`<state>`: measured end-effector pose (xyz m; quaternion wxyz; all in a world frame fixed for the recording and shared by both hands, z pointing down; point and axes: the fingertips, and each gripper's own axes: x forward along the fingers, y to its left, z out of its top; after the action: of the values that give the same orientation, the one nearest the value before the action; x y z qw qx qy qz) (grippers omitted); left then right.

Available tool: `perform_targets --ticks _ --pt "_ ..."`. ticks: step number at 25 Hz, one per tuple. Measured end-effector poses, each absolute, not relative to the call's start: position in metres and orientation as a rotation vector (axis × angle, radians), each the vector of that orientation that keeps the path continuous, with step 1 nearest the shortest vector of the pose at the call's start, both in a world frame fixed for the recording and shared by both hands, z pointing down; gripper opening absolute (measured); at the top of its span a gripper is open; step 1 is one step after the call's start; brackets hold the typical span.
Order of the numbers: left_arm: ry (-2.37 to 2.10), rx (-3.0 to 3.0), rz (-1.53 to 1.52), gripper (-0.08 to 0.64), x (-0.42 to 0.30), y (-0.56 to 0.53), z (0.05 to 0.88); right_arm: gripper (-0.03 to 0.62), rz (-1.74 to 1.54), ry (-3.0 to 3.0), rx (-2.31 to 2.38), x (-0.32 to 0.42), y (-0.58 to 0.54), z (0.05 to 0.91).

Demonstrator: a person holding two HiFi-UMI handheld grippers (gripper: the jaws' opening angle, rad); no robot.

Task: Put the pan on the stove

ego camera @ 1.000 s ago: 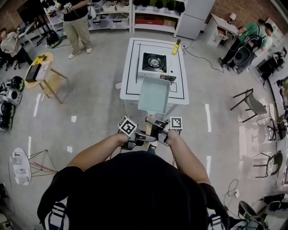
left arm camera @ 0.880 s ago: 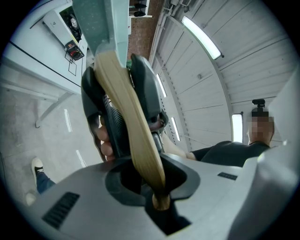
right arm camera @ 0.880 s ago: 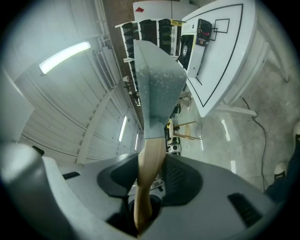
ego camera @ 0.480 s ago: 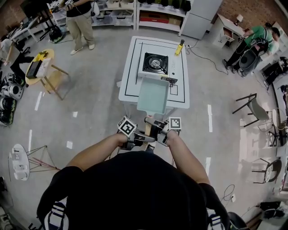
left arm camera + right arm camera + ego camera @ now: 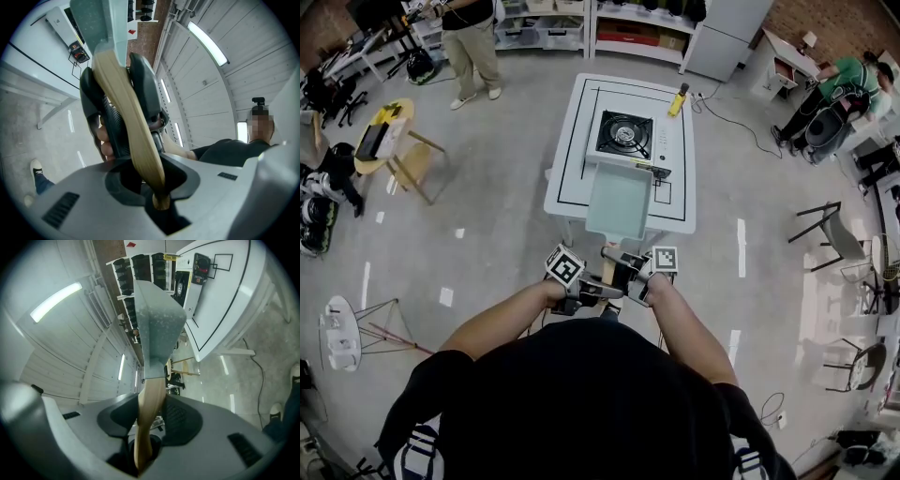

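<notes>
The left tongs [image 5: 115,75] and right tongs [image 5: 150,413], both clenching the handle [image 5: 607,267] of the pan [image 5: 619,202], are carrying it closer; it is hovering just short of the stove [image 5: 623,131].

Left gripper [image 5: 598,287], right gripper [image 5: 628,272]: jaws tight.

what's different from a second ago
The pan has come forward, further over the white table and closer to the stove, but is not set down. The left gripper and the right gripper both stay shut on its wooden handle; nothing released.
</notes>
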<state>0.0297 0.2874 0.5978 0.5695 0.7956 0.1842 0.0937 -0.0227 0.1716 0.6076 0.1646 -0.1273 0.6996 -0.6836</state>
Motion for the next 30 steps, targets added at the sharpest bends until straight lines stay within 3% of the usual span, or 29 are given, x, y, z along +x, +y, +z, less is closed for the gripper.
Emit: perform_targets --ticks 30 --pt "0.348 1.829 0.195 0.081 0.085 0.226 0.612 0.14 -2.031 1.993 -0.303 0.026 0.112 0.632"
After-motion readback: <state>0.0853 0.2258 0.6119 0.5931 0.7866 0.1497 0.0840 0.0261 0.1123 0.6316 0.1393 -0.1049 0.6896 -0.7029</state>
